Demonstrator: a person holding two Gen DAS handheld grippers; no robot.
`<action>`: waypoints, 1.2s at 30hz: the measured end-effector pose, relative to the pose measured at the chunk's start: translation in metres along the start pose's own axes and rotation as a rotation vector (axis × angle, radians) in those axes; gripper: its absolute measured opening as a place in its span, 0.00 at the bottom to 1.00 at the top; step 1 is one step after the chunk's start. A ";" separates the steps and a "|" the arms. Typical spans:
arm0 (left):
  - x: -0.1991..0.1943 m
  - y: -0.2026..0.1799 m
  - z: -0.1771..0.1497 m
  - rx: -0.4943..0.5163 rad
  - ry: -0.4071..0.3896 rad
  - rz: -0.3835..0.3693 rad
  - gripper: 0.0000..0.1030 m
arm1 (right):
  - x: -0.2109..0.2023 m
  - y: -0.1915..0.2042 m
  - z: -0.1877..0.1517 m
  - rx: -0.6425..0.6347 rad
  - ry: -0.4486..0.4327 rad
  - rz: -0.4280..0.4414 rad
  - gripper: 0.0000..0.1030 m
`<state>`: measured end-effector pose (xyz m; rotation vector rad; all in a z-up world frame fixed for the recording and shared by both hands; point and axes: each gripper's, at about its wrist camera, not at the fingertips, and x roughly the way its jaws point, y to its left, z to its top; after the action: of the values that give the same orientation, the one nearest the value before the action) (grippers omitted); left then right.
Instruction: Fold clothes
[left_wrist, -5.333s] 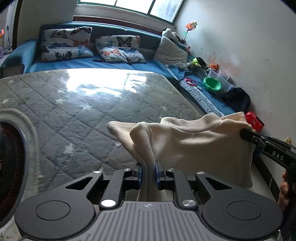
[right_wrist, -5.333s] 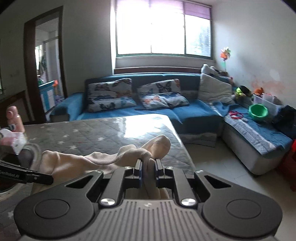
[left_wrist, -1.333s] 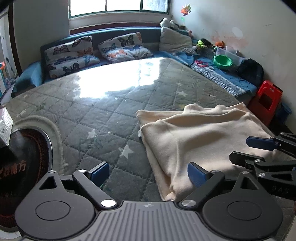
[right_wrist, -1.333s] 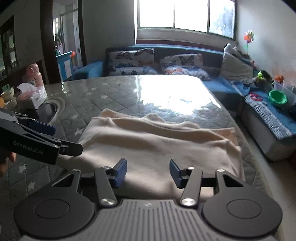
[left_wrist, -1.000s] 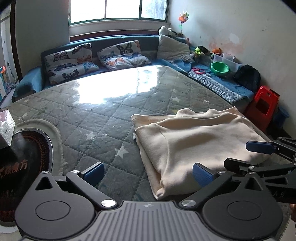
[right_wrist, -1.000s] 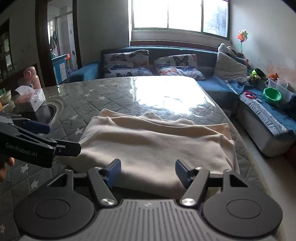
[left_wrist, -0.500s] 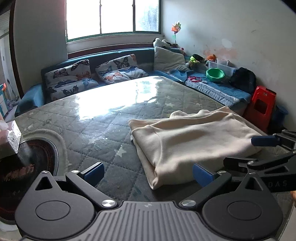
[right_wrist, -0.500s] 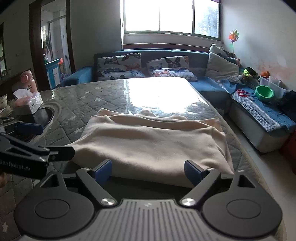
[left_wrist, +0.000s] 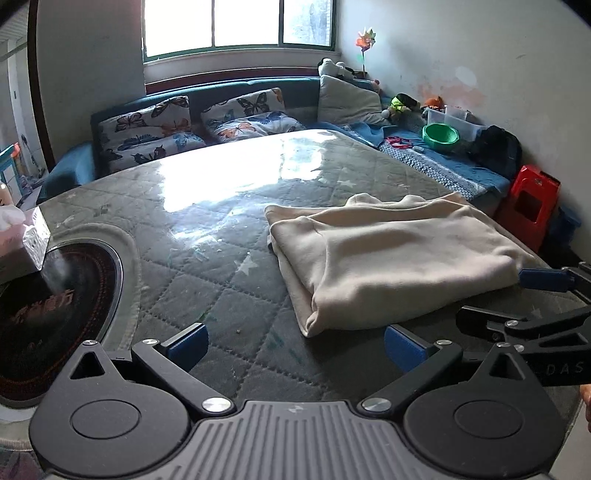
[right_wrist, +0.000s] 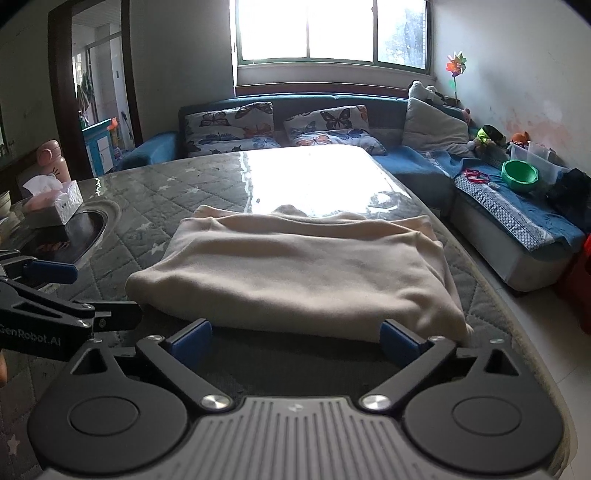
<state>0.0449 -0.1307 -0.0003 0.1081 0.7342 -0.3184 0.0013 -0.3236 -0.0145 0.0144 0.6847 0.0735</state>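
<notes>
A: Releasing after a fold — cream sweater (right_wrist: 295, 273) is lying doubled on the tabletop (left_wrist: 207, 258); right tongs (right_wrist: 295, 338) have just been opening, empty.
B: Left tongs (left_wrist: 295, 341) are gaping too, empty; regripping an edge is coming next.

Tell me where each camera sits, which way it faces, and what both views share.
Left wrist: on the left hand-held gripper, jaws open, facing the table with the cloth ahead-right; the right hand-held gripper enters at right.
Right wrist: on the right hand-held gripper, whose jaws have just been opening with nothing between them, facing the cloth head-on; the left hand-held gripper enters at left.
Shared: cloth, table, sofa, green bowl, tissue box.
</notes>
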 end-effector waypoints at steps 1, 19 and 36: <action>-0.001 0.000 0.000 -0.003 0.000 0.001 1.00 | 0.000 0.000 -0.001 0.002 0.001 0.000 0.96; -0.005 -0.004 -0.010 0.001 0.012 0.021 1.00 | -0.004 0.004 -0.009 0.003 0.004 -0.011 1.00; -0.006 -0.002 -0.014 0.006 0.024 0.051 1.00 | -0.006 0.009 -0.009 -0.026 0.034 -0.113 1.00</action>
<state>0.0309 -0.1277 -0.0067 0.1362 0.7531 -0.2716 -0.0094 -0.3147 -0.0171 -0.0507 0.7172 -0.0254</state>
